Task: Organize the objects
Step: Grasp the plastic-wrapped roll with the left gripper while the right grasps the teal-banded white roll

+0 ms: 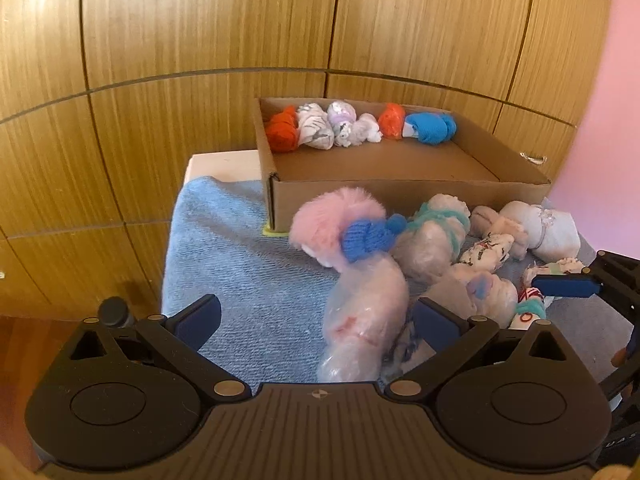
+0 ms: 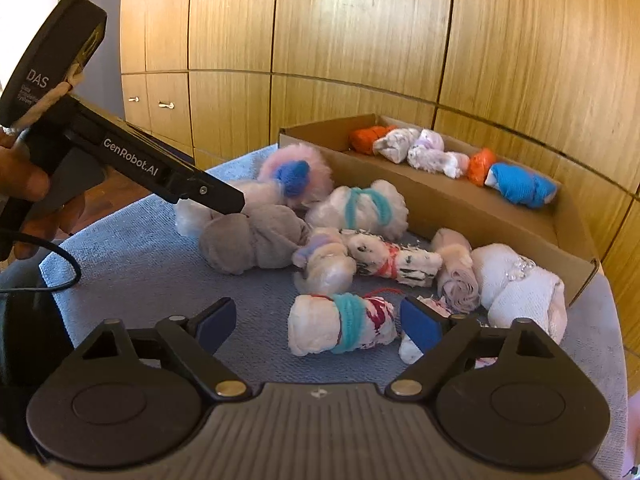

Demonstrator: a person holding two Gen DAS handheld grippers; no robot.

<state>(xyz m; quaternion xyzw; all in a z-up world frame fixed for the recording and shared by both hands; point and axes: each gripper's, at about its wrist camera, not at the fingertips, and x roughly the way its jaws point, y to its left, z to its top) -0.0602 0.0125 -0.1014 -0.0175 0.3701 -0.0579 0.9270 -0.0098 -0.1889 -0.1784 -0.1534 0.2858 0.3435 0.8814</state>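
Blue terry towel (image 2: 152, 272) spread over small table; white table edge (image 1: 224, 164) exposed at far left corner. Cardboard tray (image 2: 472, 216) along far edge of towel, wooden cupboard doors (image 2: 360, 32) behind. In tray, against far wall: six rolled sock bundles in a row, orange (image 1: 282, 132) at left end, blue (image 1: 430, 128) at right end, pale ones and another orange between. Loose pile on towel just in front of tray: fluffy pink bundle with blue knit cuff (image 1: 340, 228), white bundle with teal band (image 2: 360, 208), grey bundle (image 2: 252, 244), black-spotted white bundle (image 2: 392, 262), plain white bundle (image 2: 520, 284) by right edge.

Left gripper (image 1: 316, 320) jaws released, spread wide over near left part of pile; pale plastic-wrapped roll (image 1: 366, 320) between pads, contact not clear. Tip over grey bundle in right view.

Right gripper (image 2: 320, 322) jaws apart, straddling teal-and-red banded white bundle (image 2: 344, 330); right pad close to it, left pad clear. Neighbouring bundles crowd right finger.
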